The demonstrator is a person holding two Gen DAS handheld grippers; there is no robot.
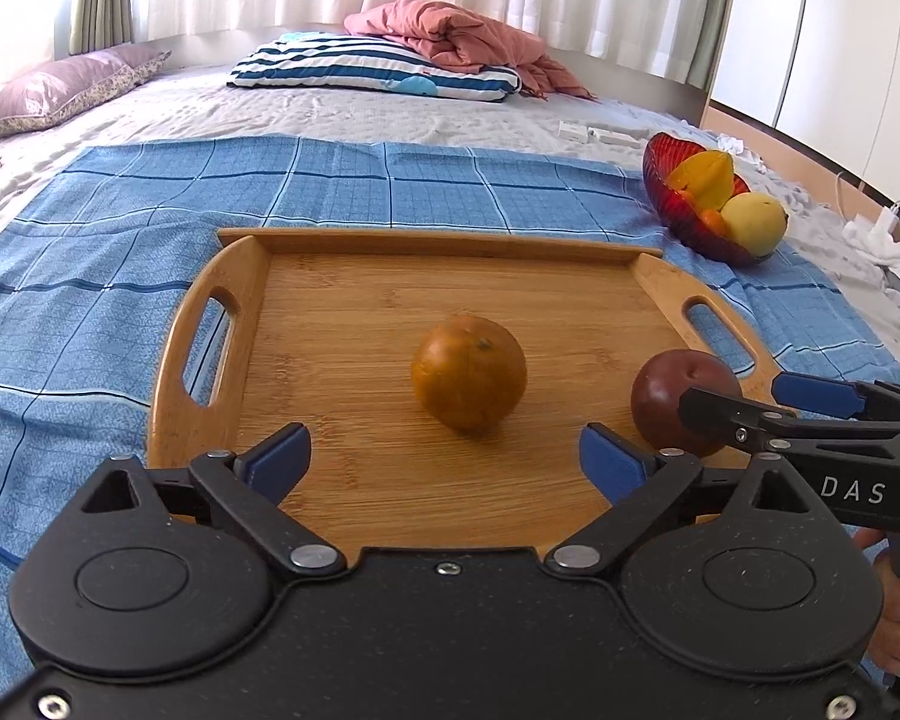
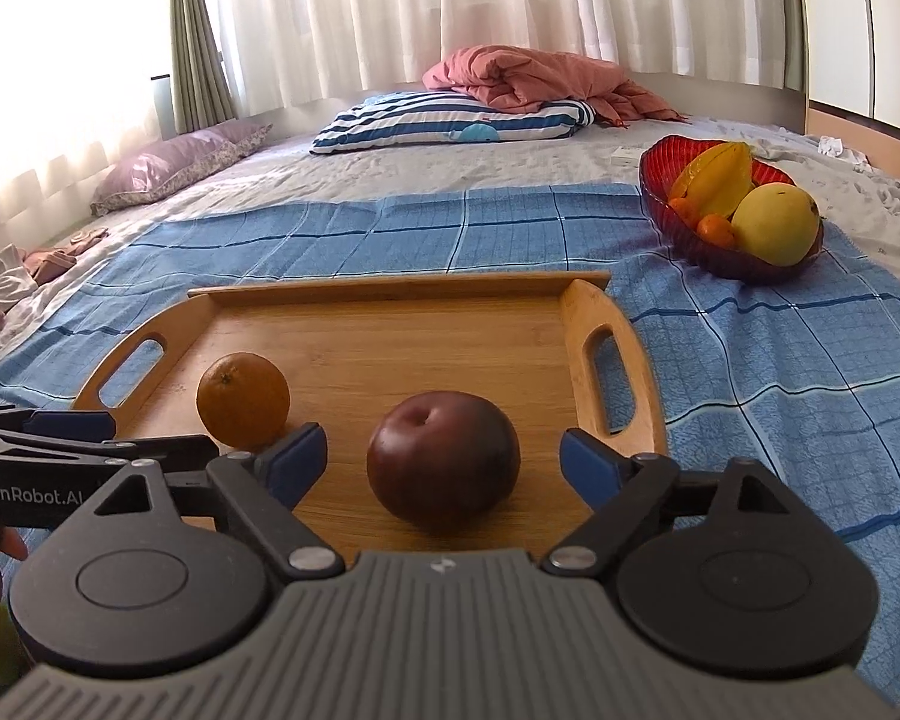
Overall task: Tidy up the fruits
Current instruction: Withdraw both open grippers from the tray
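On the tray (image 2: 390, 324), the orange (image 2: 243, 399) lies left of the plum (image 2: 443, 462); the fruit bowl (image 2: 729, 261) sits behind, right, probably on the cloth (image 2: 780, 372).

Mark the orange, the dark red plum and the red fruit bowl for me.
orange (image 1: 468, 381): left wrist view, middle of its skin.
dark red plum (image 2: 443, 462): right wrist view, front face below the stem dimple.
red fruit bowl (image 2: 660, 171): right wrist view, bare left inner wall.

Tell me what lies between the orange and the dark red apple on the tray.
Nothing: only bare wood of the tray separates the orange from the dark red apple. The right wrist view shows it best.
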